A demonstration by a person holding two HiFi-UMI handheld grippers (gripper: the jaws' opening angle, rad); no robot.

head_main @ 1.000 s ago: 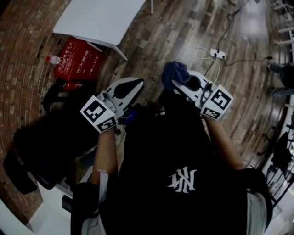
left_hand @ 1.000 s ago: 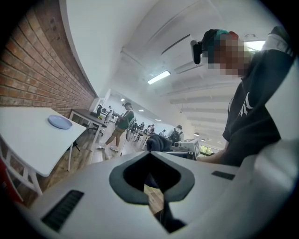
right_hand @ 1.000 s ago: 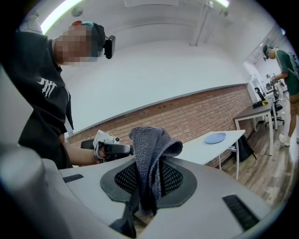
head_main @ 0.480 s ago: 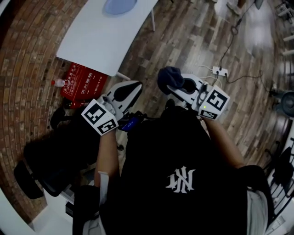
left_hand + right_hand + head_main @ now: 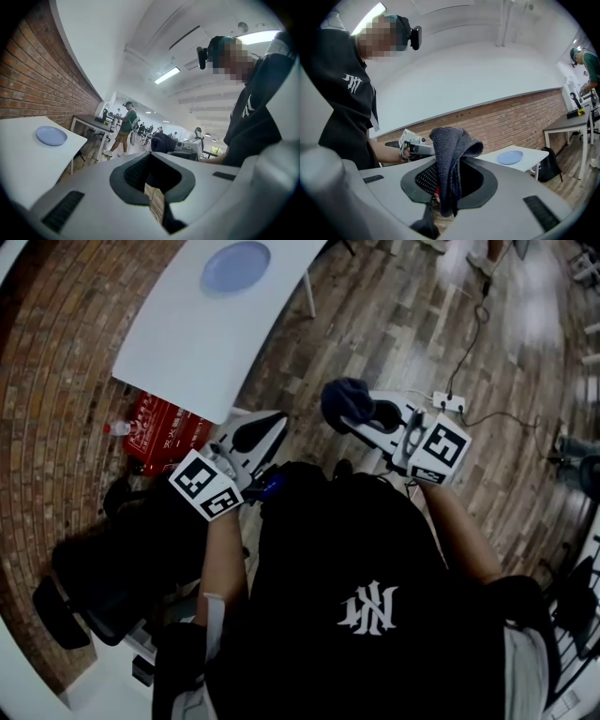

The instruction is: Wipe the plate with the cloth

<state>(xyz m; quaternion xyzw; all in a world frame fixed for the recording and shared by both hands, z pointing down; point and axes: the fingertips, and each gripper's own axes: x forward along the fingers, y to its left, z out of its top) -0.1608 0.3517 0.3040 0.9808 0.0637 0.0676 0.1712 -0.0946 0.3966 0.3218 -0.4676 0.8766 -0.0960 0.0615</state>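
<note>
A light blue plate [image 5: 235,266] lies on a white table [image 5: 206,343] ahead of me, also seen as the plate [image 5: 51,136] in the left gripper view and the plate [image 5: 510,157] in the right gripper view. My right gripper [image 5: 354,416] is shut on a dark blue cloth [image 5: 343,397], held level in the air well short of the table. The cloth [image 5: 450,159] hangs folded from the closed jaws of the right gripper [image 5: 447,174]. My left gripper [image 5: 272,420] is beside it, shut and empty [image 5: 151,165]. Both are held away from the plate.
A red box [image 5: 159,423] and a plastic bottle [image 5: 117,427] lie on the wooden floor under the table's near edge. A power strip [image 5: 445,401] with cables lies to the right. A black chair [image 5: 112,549] stands at my left. A brick wall [image 5: 37,75] runs along the table; people [image 5: 125,124] stand farther off.
The table has slid further into the head view and the plate now shows whole. Both grippers have been carried forward toward it. The cloth stays in the right gripper; the left stays shut.
</note>
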